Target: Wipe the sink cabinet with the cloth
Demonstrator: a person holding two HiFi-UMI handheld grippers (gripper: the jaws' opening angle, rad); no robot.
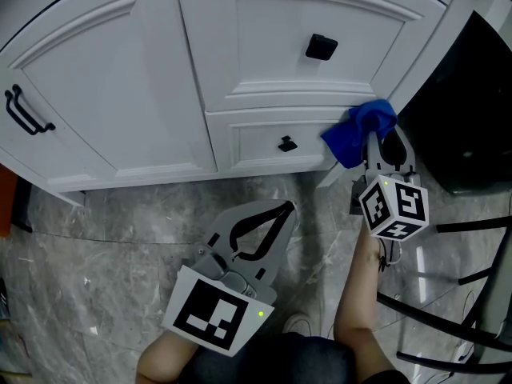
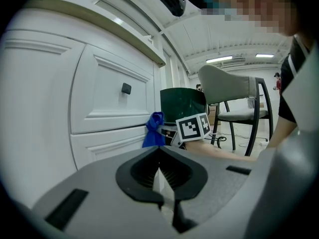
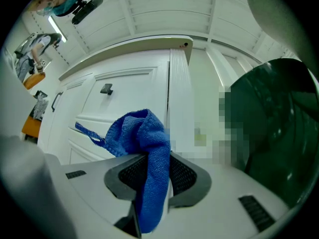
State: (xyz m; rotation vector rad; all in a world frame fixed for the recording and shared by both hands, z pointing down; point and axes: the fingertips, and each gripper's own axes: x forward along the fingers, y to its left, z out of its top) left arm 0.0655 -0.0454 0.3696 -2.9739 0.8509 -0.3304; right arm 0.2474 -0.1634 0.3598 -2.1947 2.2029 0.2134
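Cloth (image 1: 360, 130), blue, lay at 2 o'clock in the head view, bunched against the right end of the sink cabinet's (image 1: 264, 46) lower drawer (image 1: 256, 154). The right gripper (image 1: 376, 152) pinched one narrow fold. The left gripper (image 1: 284, 210), at 6 o'clock, was pressed together on nothing. Risk: drag on the panel could pull the fold free, or a loose corner could snag the drawer knob (image 1: 286, 143).

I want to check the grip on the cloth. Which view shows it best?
The right gripper view: the cloth fills the middle, pinched in the jaws of the right gripper. The head view shows it small, bunched by the cabinet corner; the left gripper view shows it small and far off.
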